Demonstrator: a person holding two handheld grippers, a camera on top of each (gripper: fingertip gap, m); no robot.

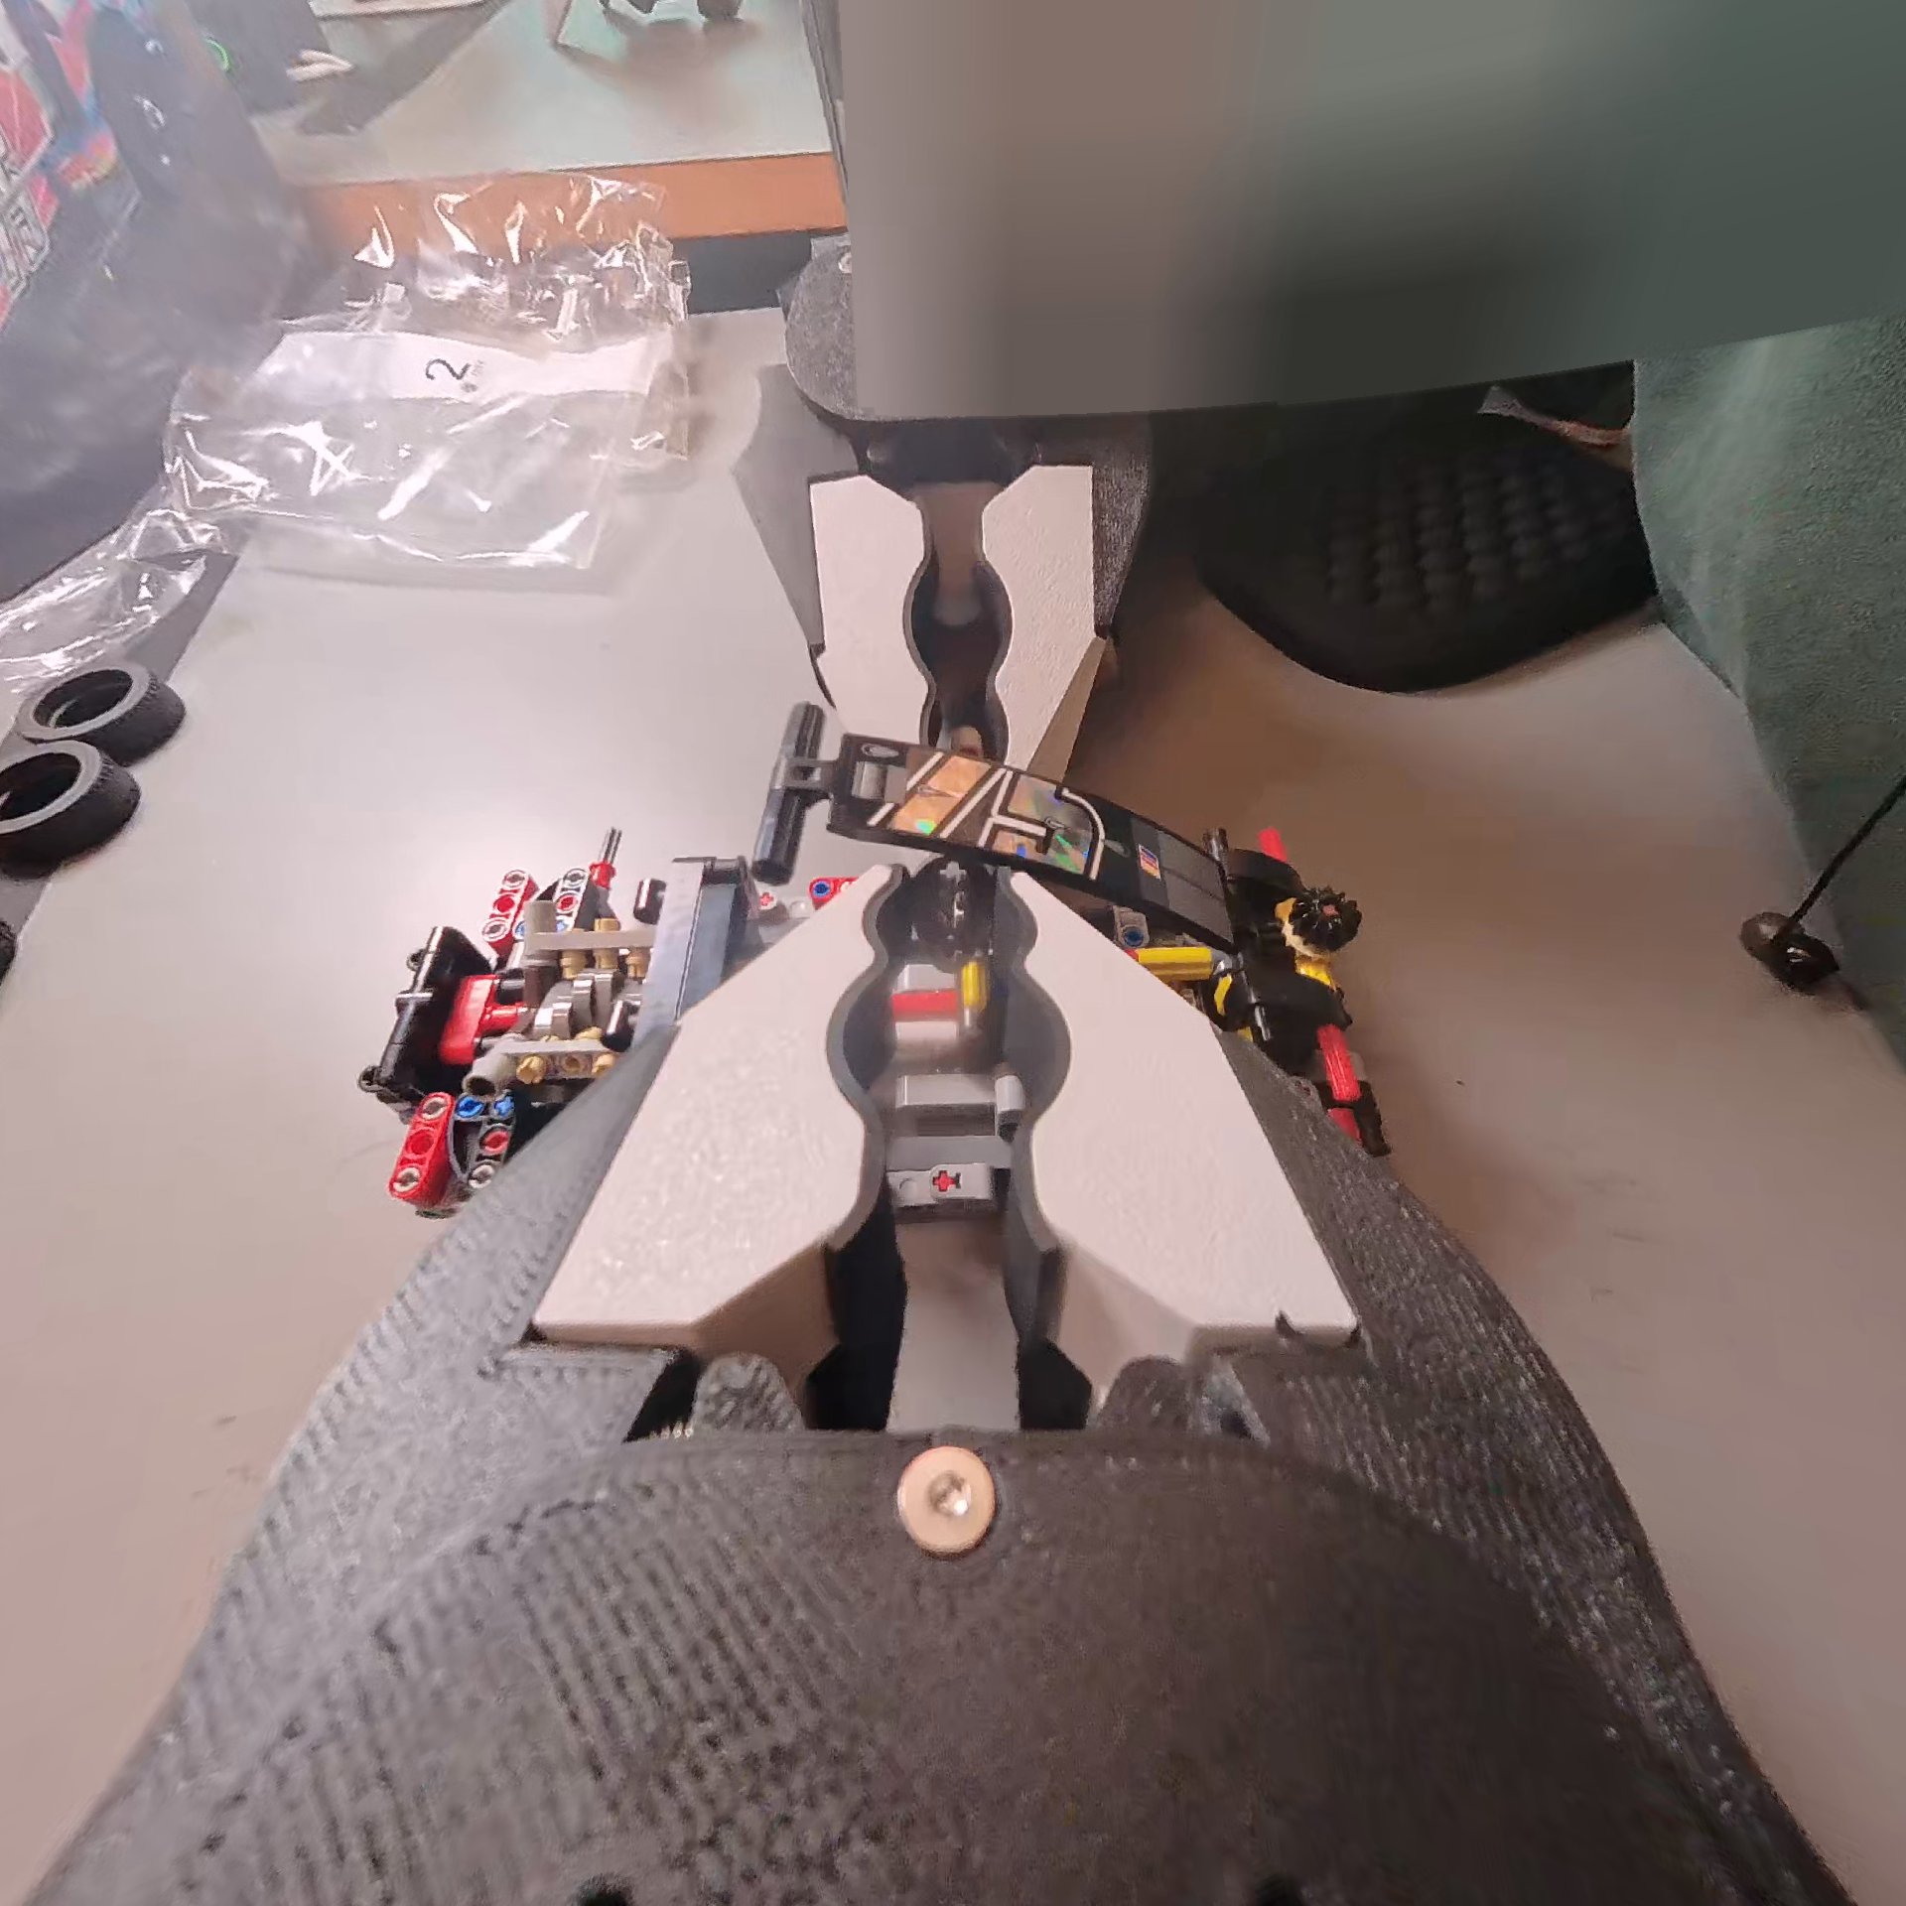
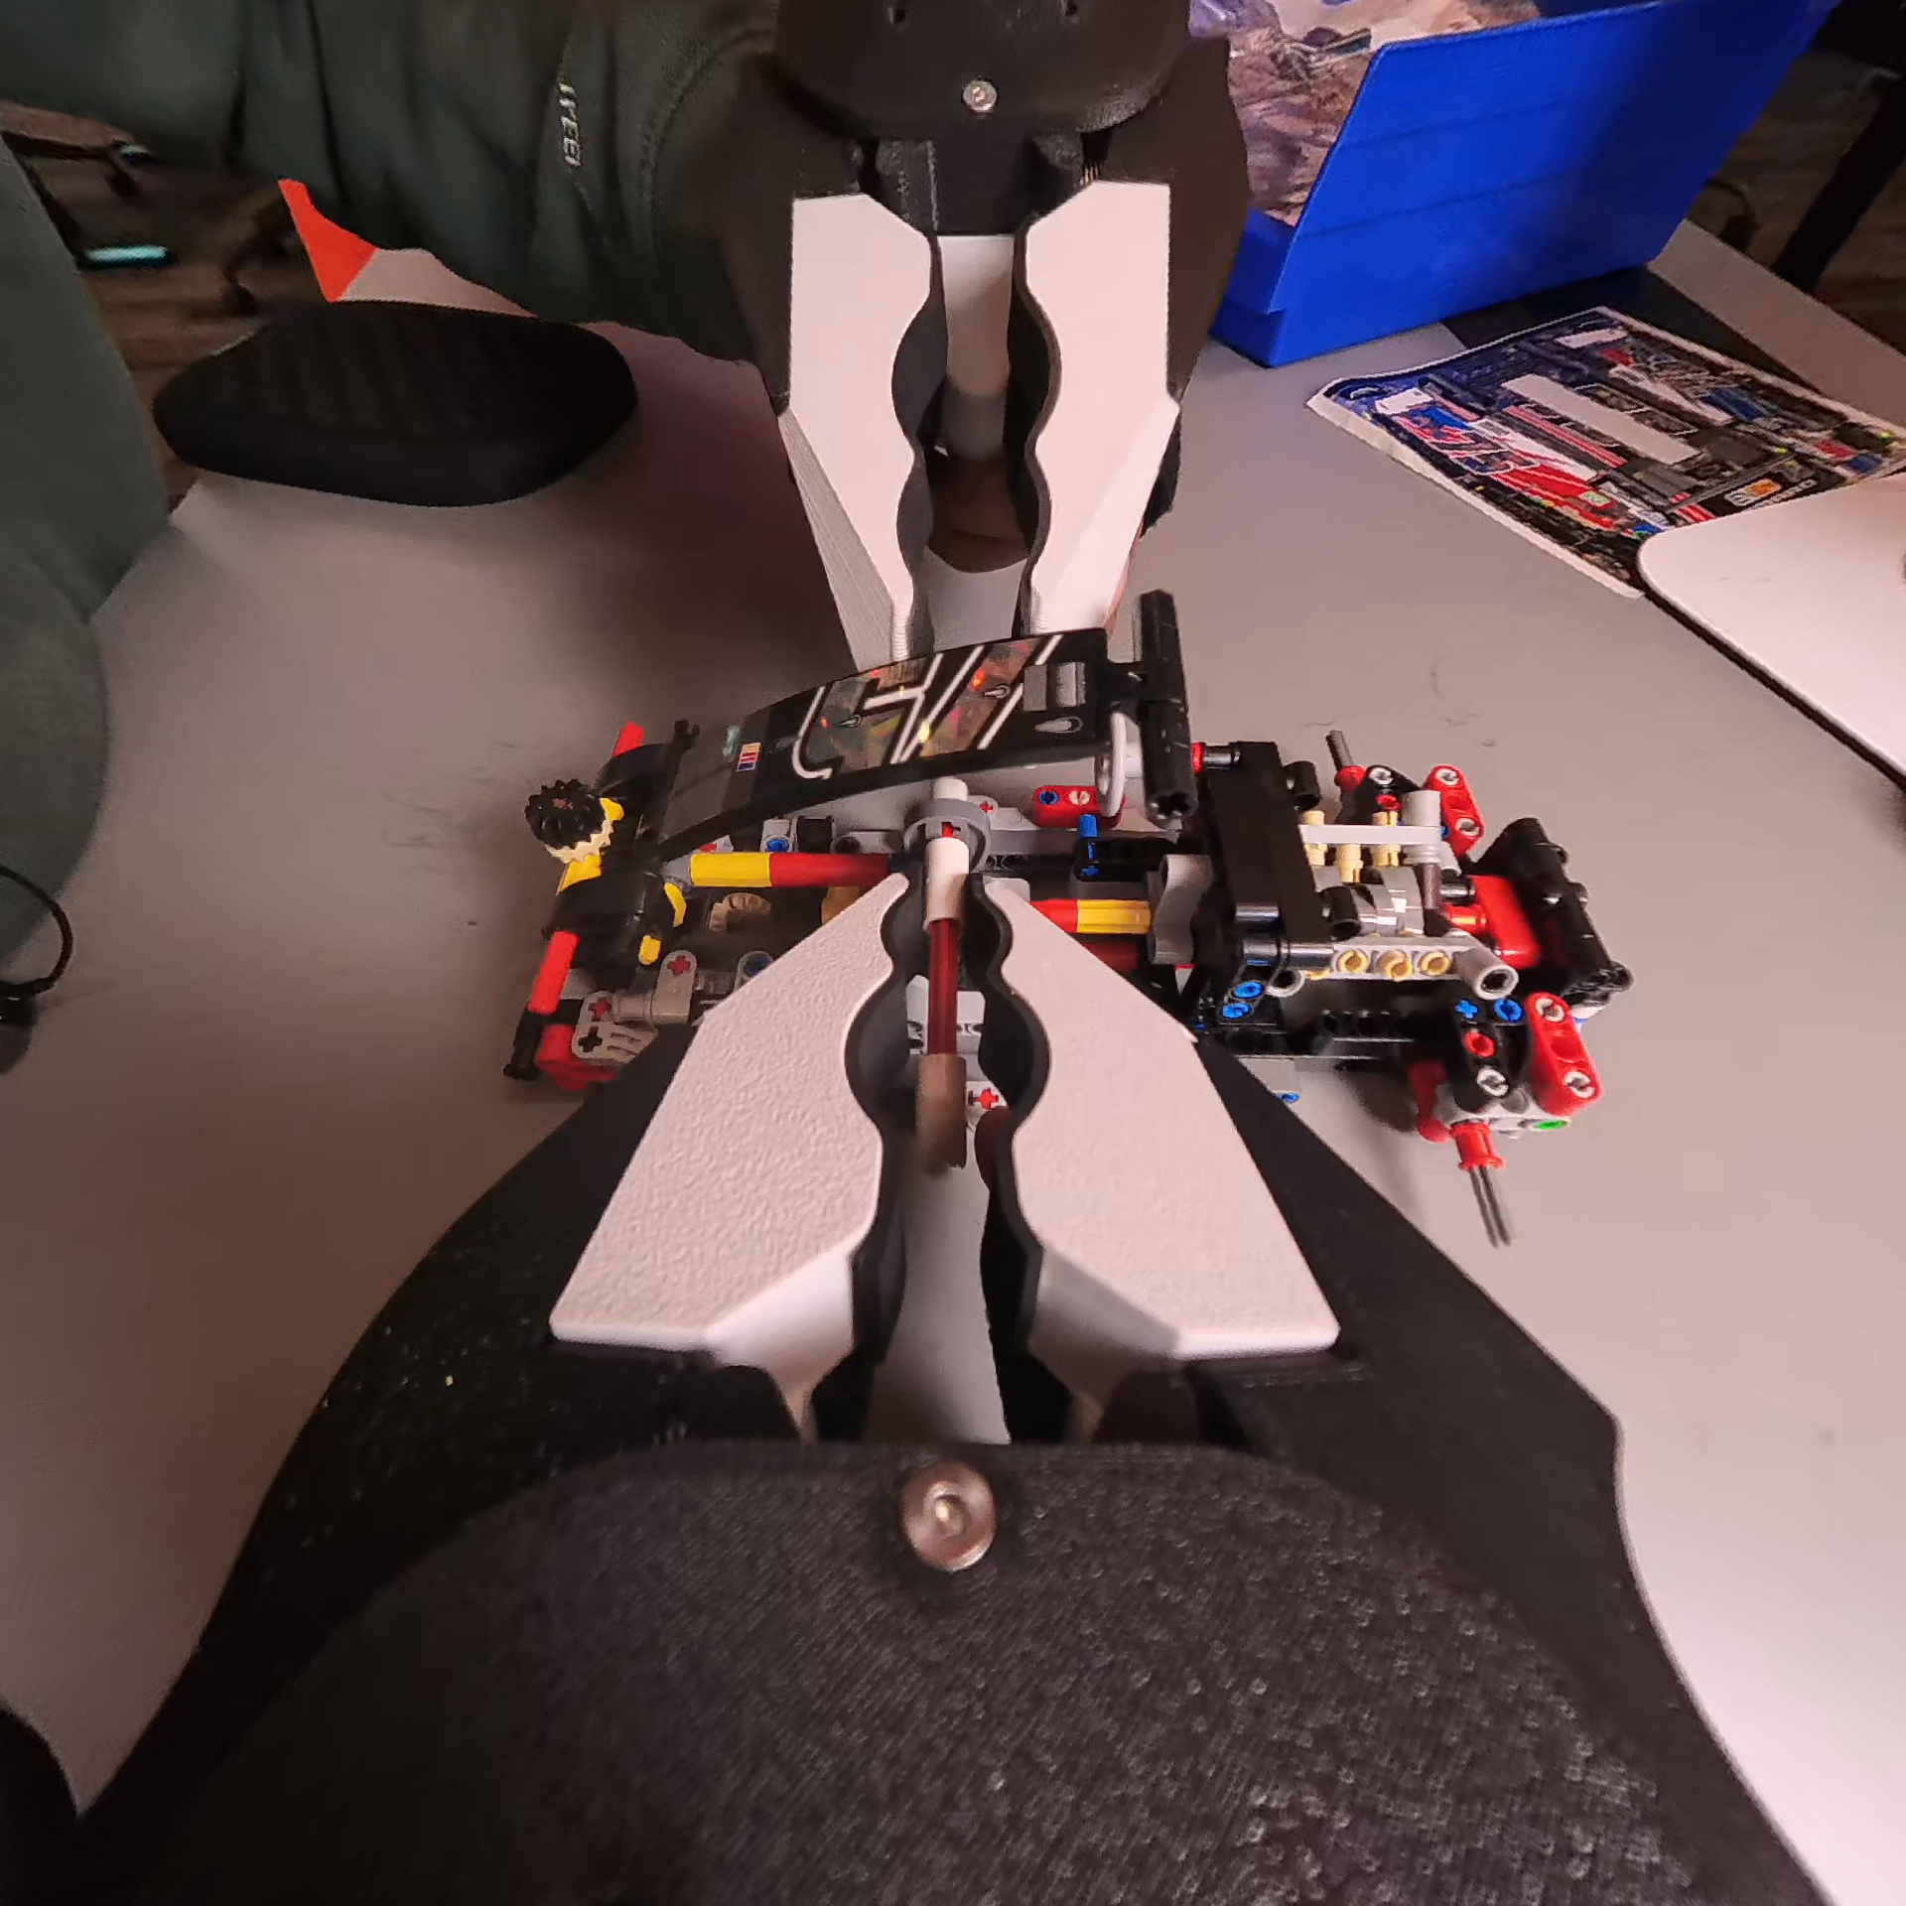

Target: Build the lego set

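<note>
The panel (image 2: 908, 722) is black with white stripes and iridescent foil. The axle (image 2: 941, 980) is dark red, the bin (image 2: 1496, 196) blue.

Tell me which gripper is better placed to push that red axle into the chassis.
Right. The right gripper is clamped on the red axle, whose white-sleeved tip sits at the grey bush on the chassis. The left gripper sits on the far side, by the black curved panel.

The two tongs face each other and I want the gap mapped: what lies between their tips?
In both views, the brick-built car chassis and its raised black curved panel.
</note>
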